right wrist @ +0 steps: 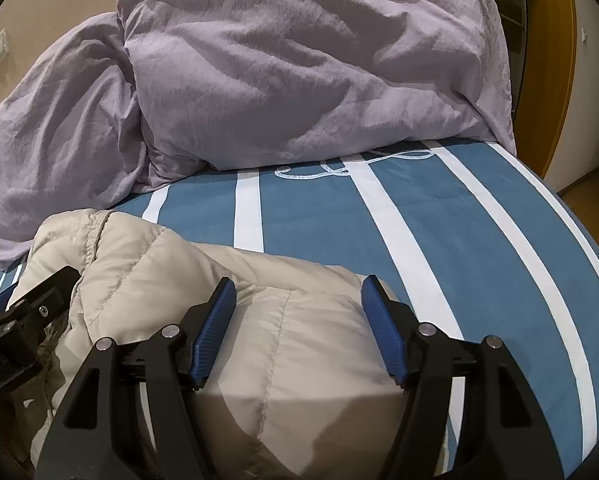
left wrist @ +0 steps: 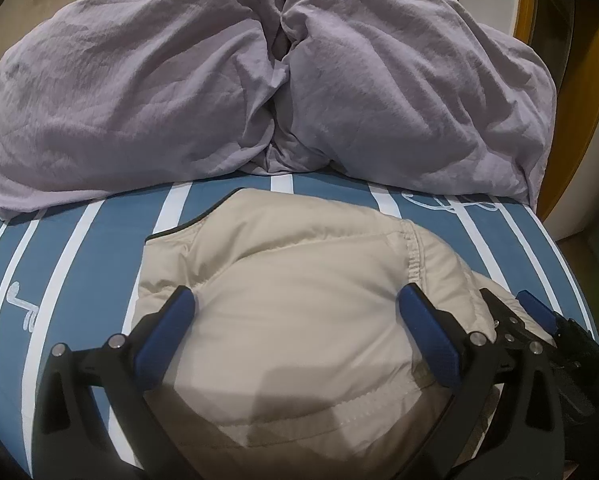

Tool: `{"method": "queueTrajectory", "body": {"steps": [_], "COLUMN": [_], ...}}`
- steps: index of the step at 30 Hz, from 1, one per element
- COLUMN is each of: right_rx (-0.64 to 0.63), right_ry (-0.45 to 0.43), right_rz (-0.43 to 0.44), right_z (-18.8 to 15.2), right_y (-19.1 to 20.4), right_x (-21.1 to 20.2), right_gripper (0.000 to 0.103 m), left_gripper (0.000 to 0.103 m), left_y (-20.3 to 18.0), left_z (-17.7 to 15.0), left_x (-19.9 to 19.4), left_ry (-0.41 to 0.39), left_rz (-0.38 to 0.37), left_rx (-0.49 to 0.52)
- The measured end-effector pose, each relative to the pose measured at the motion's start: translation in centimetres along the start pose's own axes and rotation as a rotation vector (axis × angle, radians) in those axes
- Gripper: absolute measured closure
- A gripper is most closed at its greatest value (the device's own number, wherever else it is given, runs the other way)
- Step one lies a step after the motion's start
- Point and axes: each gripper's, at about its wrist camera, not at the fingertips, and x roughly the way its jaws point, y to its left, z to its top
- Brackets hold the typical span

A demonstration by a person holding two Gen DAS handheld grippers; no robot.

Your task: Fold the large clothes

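Two grippers are over our bed. Our left gripper (left wrist: 295,300) has its blue pads (left wrist: 181,304) spread wide apart, with the beige puffy jacket (left wrist: 299,280) lying under and between them. Our right gripper (right wrist: 297,292) has its blue pads (right wrist: 373,300) apart too, and a puffy fold of the jacket (right wrist: 171,264) sits between them. We cannot tell if the pads touch the cloth.

The jacket lies bunched up on the blue sheet with white stripes (left wrist: 79,248), near the front edge of the bed. Behind it, a big crumpled purple blanket (left wrist: 139,92) is heaped across the back of the bed. In the left view, we see the right gripper just beside the left one, at the jacket's right edge.
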Motion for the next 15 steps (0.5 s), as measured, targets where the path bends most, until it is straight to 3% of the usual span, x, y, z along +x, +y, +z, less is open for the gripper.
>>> {"method": "queueTrajectory", "body": {"steps": [15], "right_rx": [0.0], "right_ry": [0.001], "right_rz": [-0.005], "right_z": [0.05], "right_y": [-0.34], "right_x": [0.23], "right_gripper": [0.032], "left_gripper": [0.002], "left_y": [0.26], "left_z": [-0.28], "left_x": [0.41], "left_ry": [-0.005], "left_rz": [-0.019], "left_rx": [-0.015]}}
